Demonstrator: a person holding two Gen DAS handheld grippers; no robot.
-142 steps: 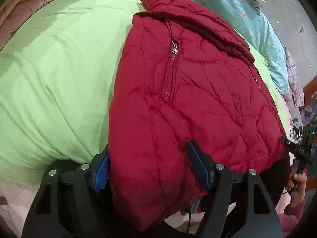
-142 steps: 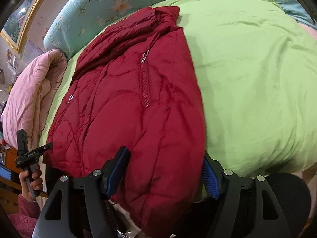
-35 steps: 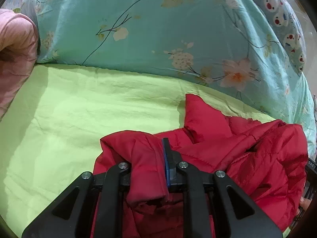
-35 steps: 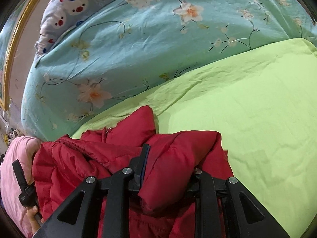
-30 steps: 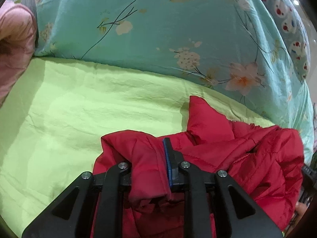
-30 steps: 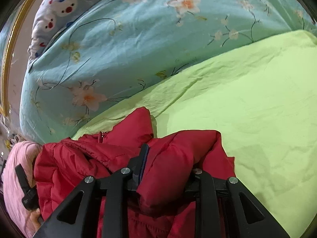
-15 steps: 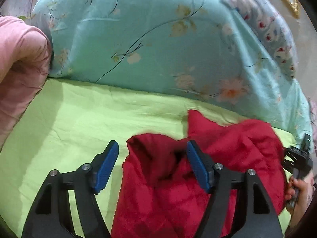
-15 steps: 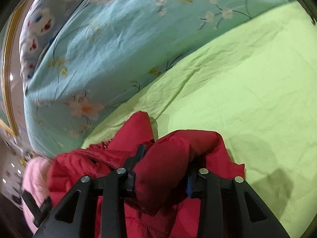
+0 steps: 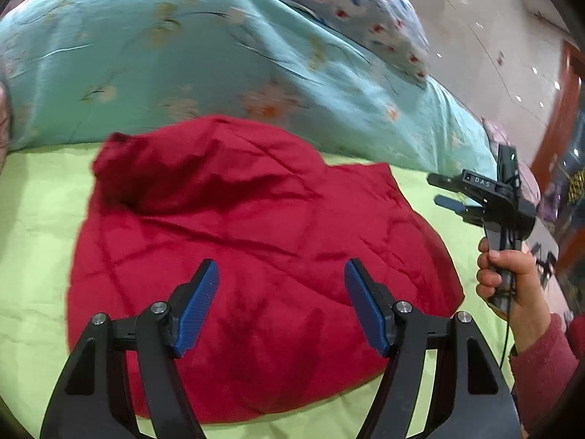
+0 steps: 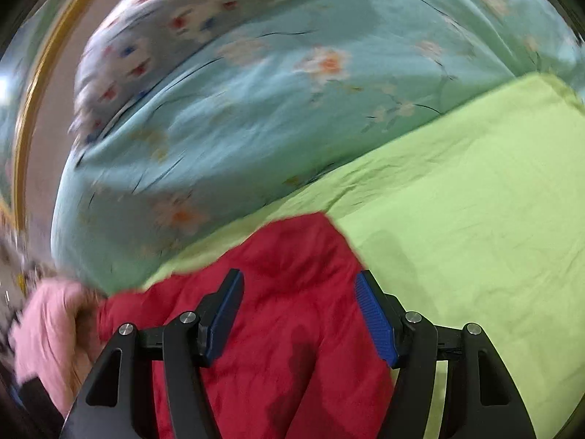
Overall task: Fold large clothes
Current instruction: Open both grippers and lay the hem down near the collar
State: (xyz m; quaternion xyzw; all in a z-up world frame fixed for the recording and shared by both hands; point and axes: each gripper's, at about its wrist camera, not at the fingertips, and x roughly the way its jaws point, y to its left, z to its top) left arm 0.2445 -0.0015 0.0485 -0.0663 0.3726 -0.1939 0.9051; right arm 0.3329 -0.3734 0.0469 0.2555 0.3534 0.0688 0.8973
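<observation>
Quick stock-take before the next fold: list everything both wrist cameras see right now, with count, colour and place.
jacket: one, dark red, folded, lying on the green sheet below both grippers.
sheet: one, lime green, covering the bed.
quilt: one, teal with flowers, heaped behind the jacket.
pillow: one, pale with small red and blue prints, on top of the quilt.
pink blanket: one, bunched at the left edge of the right wrist view.
left gripper: black, blue pads, open above the jacket.
right gripper: black, blue pads, jaws just opened, nothing pinched.
hand: one, pink sleeve, holding the right gripper's handle.

light: even, bright | blur: strong motion smear, background | edges: fisheye-bent, dark corners
</observation>
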